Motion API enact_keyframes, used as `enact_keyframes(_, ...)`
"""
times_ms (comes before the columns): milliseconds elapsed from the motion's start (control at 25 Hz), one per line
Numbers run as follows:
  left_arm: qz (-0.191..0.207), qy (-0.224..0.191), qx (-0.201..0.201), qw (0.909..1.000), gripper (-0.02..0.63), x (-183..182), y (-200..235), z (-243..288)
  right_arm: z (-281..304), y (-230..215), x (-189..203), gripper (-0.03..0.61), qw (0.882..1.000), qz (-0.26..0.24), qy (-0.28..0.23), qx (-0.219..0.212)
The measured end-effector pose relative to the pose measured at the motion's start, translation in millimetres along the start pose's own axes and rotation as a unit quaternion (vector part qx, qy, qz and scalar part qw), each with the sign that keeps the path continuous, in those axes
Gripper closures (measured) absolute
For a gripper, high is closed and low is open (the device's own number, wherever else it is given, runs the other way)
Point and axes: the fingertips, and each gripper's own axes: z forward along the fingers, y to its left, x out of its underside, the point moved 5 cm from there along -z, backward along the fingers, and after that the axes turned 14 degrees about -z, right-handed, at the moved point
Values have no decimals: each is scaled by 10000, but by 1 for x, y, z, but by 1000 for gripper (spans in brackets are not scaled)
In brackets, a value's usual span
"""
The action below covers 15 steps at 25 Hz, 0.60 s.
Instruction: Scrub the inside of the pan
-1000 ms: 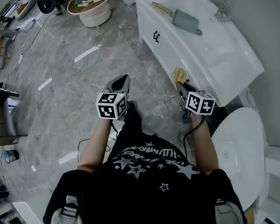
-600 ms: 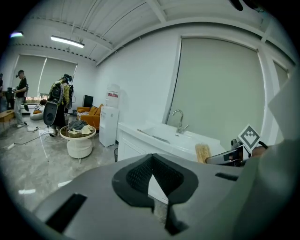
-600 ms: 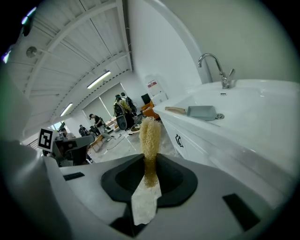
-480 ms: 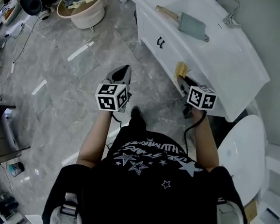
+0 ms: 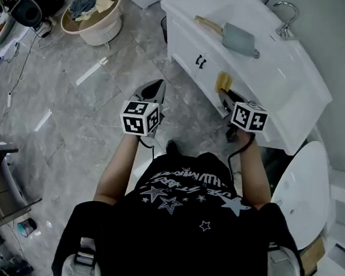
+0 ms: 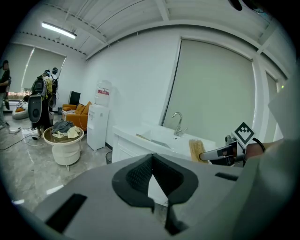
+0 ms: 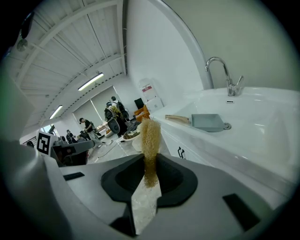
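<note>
A grey square pan (image 5: 238,38) with a wooden handle lies on the white sink counter (image 5: 284,90), beside the basin. In the right gripper view the pan (image 7: 208,123) sits ahead and to the right, well beyond the jaws. My right gripper (image 5: 225,98) is shut on a yellow fibrous scrub pad (image 5: 224,83) that stands up from the jaws (image 7: 151,140), just off the counter's front edge. My left gripper (image 5: 153,92) hangs over the floor to the left, shut with nothing in it (image 6: 152,159). From the left gripper view, the pad (image 6: 196,150) and the right gripper (image 6: 225,152) show at right.
A chrome faucet (image 5: 285,21) stands at the basin's far end. The cabinet front with dark handles (image 5: 200,62) faces me. A round basket of cloths (image 5: 93,16) sits on the marble floor at far left, and a white oval fixture (image 5: 303,188) at right. People stand in the far background (image 7: 86,125).
The view has drifted towards the counter: the pan and faucet now sit lower and more central. Both grippers keep their pose, the right still holding the pad.
</note>
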Motion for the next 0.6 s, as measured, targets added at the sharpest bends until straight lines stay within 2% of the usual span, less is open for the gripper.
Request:
enact_keyframes(200, 41, 75, 151, 9999, 606, -8, 10, 10, 3, -3, -1, 502, 9998, 92, 71, 182)
enact_keyframes(360, 95, 116, 242, 9996, 606, -15, 11, 23, 1, -19, -8, 502, 9990, 204, -28, 402)
enact_keyframes(600, 246, 211, 288, 9991, 606, -33, 10, 54, 15, -53, -23, 502, 9982, 377, -102, 453)
